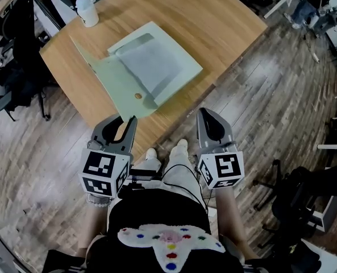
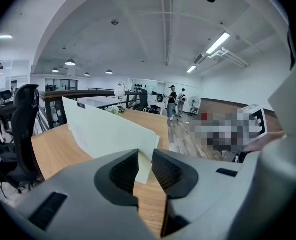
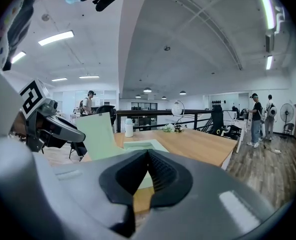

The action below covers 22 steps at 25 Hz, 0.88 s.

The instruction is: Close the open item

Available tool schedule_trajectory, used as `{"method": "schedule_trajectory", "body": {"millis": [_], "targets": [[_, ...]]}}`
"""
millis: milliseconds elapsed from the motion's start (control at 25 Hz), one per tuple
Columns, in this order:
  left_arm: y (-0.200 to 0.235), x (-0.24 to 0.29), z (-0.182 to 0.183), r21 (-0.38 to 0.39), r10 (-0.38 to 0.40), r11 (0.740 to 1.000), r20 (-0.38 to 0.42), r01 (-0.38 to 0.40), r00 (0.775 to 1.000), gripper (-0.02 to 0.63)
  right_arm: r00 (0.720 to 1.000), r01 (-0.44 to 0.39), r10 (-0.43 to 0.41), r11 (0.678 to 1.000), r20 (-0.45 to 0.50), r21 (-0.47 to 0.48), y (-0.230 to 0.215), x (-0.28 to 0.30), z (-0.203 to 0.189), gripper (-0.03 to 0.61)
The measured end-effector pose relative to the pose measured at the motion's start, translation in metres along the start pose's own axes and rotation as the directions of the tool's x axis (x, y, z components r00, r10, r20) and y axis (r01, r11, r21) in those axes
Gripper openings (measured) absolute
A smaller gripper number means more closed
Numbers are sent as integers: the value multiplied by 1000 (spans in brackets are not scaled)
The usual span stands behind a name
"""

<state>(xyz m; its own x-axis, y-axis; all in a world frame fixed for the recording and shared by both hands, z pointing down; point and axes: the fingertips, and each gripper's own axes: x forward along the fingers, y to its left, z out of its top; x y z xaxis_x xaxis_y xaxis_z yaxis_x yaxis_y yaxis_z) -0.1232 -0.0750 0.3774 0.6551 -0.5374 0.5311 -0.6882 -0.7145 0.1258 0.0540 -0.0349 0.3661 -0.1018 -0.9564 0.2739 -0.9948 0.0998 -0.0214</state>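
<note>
An open-plan office with plank flooring surrounds the wooden worktop (image 1: 225, 21). On it the pale green folder (image 1: 157, 61) lies open, its flap (image 1: 120, 87) reaching the near edge. The left tool (image 1: 124, 121) pinches that flap's corner, probably to swing it over the pocket. The right tool (image 1: 207, 114), jaws together and empty, hangs alongside, clear of the folder.

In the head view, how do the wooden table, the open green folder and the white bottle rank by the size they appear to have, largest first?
1. wooden table
2. green folder
3. white bottle

All three sit at a similar distance from the camera, so this order looks reliable.
</note>
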Motion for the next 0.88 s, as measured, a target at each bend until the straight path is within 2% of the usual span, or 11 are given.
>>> {"method": "schedule_trajectory", "body": {"millis": [120,200,440,640,880], "targets": [[-1,3,4,-2,6,1000,2,-6,1000,84,1000,-12,12,1000,-1,-3,-7,8,1,8],[-2,4,5,-10,15,1000,2,-15,1000,84,1000,-30,30,1000,-5,-4,-10,14,0,55],[-5,9,10,-44,55,998,-3,-55,999,84,997,-72,71,997,-30,-2,-27,38,-4,134],[-6,18,18,-67,91,994,-9,-91,996,84,991,-118,117,993,-62,-6,-43,65,-9,146],[-12,30,27,-57,121,991,-11,-122,993,81,982,-167,166,986,-93,-8,-61,94,-17,161]]}}
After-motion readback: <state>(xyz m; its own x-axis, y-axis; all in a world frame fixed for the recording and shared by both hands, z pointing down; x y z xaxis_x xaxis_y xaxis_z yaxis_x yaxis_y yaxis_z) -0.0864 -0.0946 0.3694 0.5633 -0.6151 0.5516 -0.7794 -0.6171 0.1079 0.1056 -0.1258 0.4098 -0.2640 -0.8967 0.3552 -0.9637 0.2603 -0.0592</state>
